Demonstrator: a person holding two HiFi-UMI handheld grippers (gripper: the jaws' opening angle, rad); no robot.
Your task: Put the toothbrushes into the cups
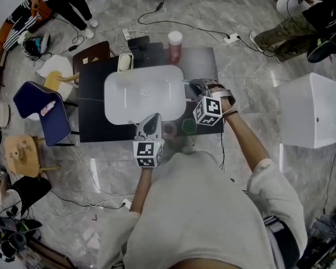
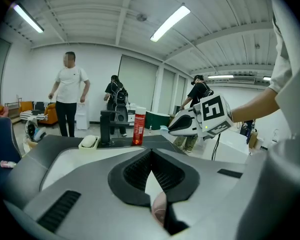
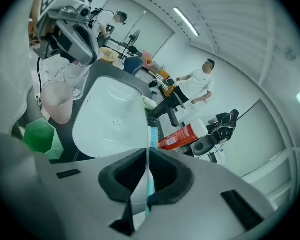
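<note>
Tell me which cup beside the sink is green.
The angular cup at the right gripper view's left edge; the pink cup next to it is round.

Bright and even in the left gripper view and the right gripper view, lit by long ceiling lights overhead. Greyer and duller from the head. Shiny glare on the pale floor and the white sink. Only soft, faint shadows. Bent and rounded near the edges, with black corners. Blurry up close, sharper far off.
</note>
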